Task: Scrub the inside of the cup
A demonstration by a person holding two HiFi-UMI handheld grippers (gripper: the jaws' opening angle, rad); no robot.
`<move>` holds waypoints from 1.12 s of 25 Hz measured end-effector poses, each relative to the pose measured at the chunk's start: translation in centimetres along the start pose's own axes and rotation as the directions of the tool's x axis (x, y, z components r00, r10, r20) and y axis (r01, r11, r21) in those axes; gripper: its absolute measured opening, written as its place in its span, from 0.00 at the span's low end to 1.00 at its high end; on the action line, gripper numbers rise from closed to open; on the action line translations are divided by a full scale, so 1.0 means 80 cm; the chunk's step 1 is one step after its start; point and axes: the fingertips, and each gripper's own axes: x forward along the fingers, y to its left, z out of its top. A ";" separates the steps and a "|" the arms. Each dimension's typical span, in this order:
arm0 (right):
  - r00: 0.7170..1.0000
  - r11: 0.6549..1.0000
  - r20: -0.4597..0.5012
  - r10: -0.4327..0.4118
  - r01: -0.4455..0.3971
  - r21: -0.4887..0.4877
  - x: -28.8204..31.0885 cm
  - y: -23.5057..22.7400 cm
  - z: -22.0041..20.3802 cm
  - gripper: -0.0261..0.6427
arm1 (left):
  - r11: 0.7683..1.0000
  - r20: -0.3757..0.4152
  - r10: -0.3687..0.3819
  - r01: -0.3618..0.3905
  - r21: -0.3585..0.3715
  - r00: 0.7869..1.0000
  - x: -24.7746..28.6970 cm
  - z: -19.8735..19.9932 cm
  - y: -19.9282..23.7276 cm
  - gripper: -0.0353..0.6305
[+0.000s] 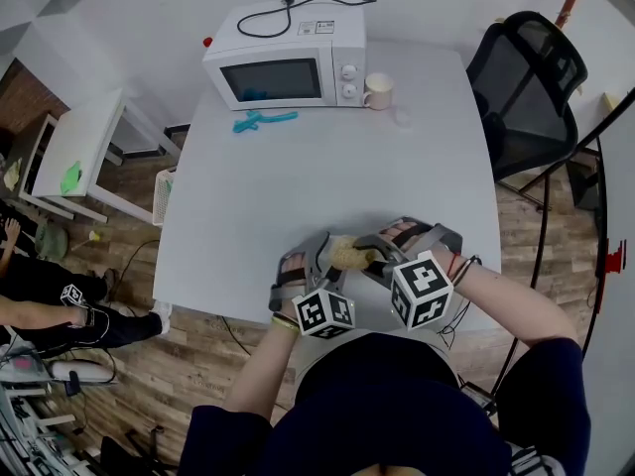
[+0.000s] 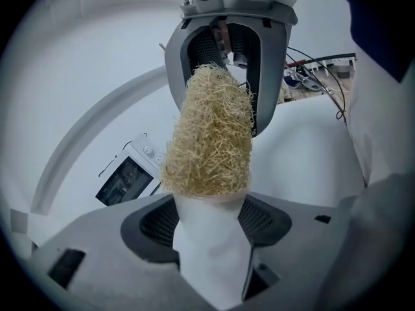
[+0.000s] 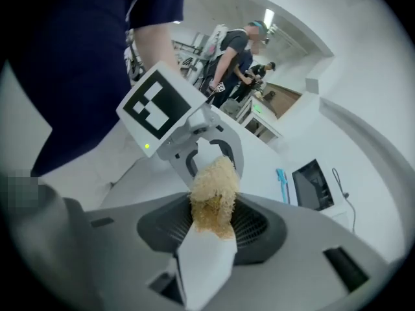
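Straw-coloured loofah fibre bulges between the 2 tools, which meet tip to tip over the near edge of the white desk (image 1: 327,167), just in front of the person holding them. The left tool (image 1: 319,261) is clamped on a white cup (image 2: 211,251). Its own view sees the cup bottom-first, with the mesh pads set wide against both sides and the mouth facing away toward the right tool (image 1: 382,251). The loofah scrubber (image 1: 353,254) is pushed into that mouth and spills out wider than the rim. Its other end lies inside the right tool's jaws, which grip it. In the right gripper view a white, angular piece at the scrubber's near end sits between the pads, and the fibre runs on from there into the left tool. Both tools slant downward.

Well beyond the tool tips, at the far end of the desk, stands a white microwave (image 1: 288,58) with a black cord lying on top. Just right of it is a cream mug (image 1: 378,90), and in front of it lies a teal plastic item (image 1: 263,120). A black mesh office chair (image 1: 526,77) stands off the desk on the right tool's side. Past the left tool, the right gripper view shows people (image 3: 230,60) standing across the room.
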 end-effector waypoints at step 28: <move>0.912 -0.170 0.410 0.023 -0.401 0.900 -0.004 -0.016 -0.024 0.30 | 0.997 0.007 0.032 -0.032 0.074 0.999 -0.002 0.007 0.006 0.48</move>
